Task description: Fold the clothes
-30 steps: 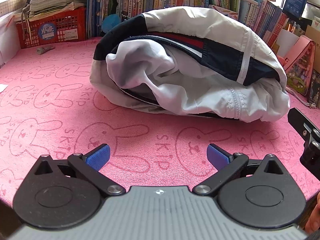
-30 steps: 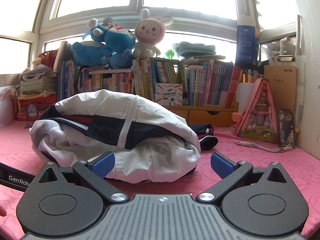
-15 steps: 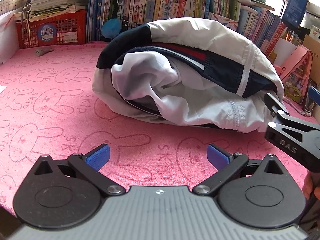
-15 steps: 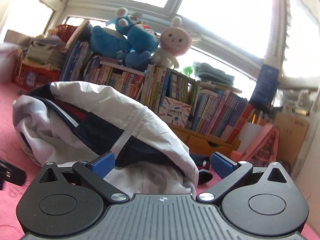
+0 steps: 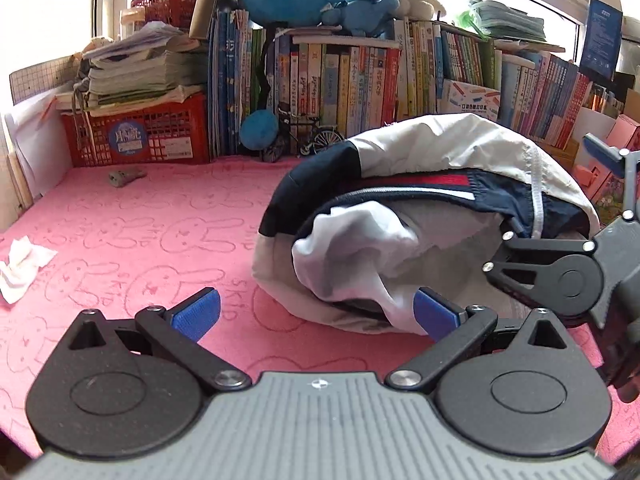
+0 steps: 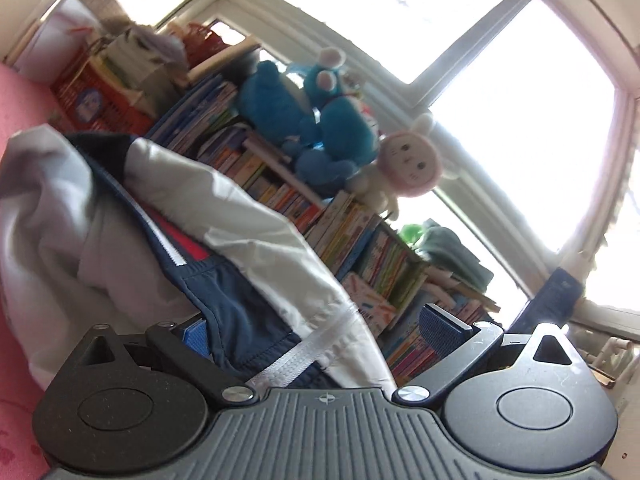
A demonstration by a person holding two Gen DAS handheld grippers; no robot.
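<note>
- A bundled white, navy and red jacket [image 5: 432, 208] lies on a pink rabbit-print cloth [image 5: 132, 236], in front of a row of books [image 5: 360, 80].
- The left gripper [image 5: 316, 314] hovers low before it, jaws wide apart, holding nothing.
- The right gripper [image 6: 320, 330] is tilted, jaws spread, with jacket fabric between them; its left pad is partly hidden by cloth.
- The right wrist view is blurred.

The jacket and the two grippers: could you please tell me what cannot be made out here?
- Jacket: underside hidden against the pink mat, left wrist view.
- Right gripper: left pad behind the fabric, right wrist view; contact uncertain.
- Right gripper's body: cut off by the left view's right edge.
- Book titles: too small.
- Left gripper: open, empty.
</note>
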